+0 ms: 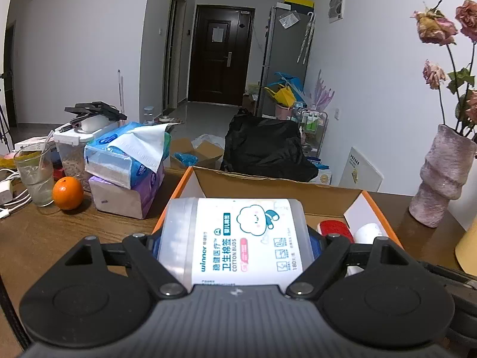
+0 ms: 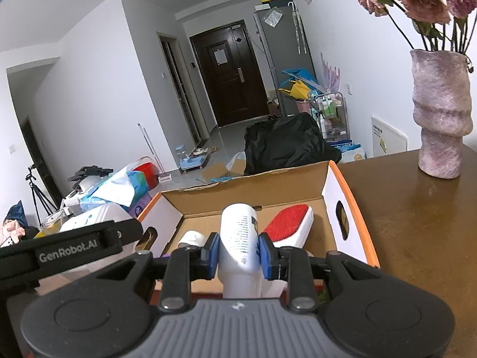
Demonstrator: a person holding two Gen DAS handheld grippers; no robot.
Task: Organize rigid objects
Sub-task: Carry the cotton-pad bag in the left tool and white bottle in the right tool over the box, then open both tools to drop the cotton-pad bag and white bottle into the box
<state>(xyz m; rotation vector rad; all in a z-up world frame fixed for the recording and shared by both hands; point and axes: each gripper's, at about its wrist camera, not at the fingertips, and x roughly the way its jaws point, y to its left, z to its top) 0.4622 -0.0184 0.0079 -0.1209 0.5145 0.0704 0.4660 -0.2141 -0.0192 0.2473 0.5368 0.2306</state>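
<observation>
My left gripper [image 1: 234,246] is shut on a clear cotton-bud tub [image 1: 235,238] with a white label, held over the near left edge of the orange-rimmed cardboard box [image 1: 277,186]. My right gripper [image 2: 239,252] is shut on a white bottle [image 2: 240,238], held above the same box [image 2: 334,188]. Inside the box lie a red-and-white lint brush [image 2: 290,225] and a white roll [image 2: 192,238]. The brush [image 1: 335,228] and a white object [image 1: 369,232] show past the tub in the left wrist view. The left gripper's body [image 2: 68,253] shows in the right wrist view.
On the brown table: a pink vase of dried roses [image 2: 441,113] at the right, tissue packs [image 1: 125,155], an orange [image 1: 68,193], a glass [image 1: 32,173], a food container [image 1: 71,149] and cables [image 1: 9,197] at the left. A black bag [image 1: 262,146] is behind the box.
</observation>
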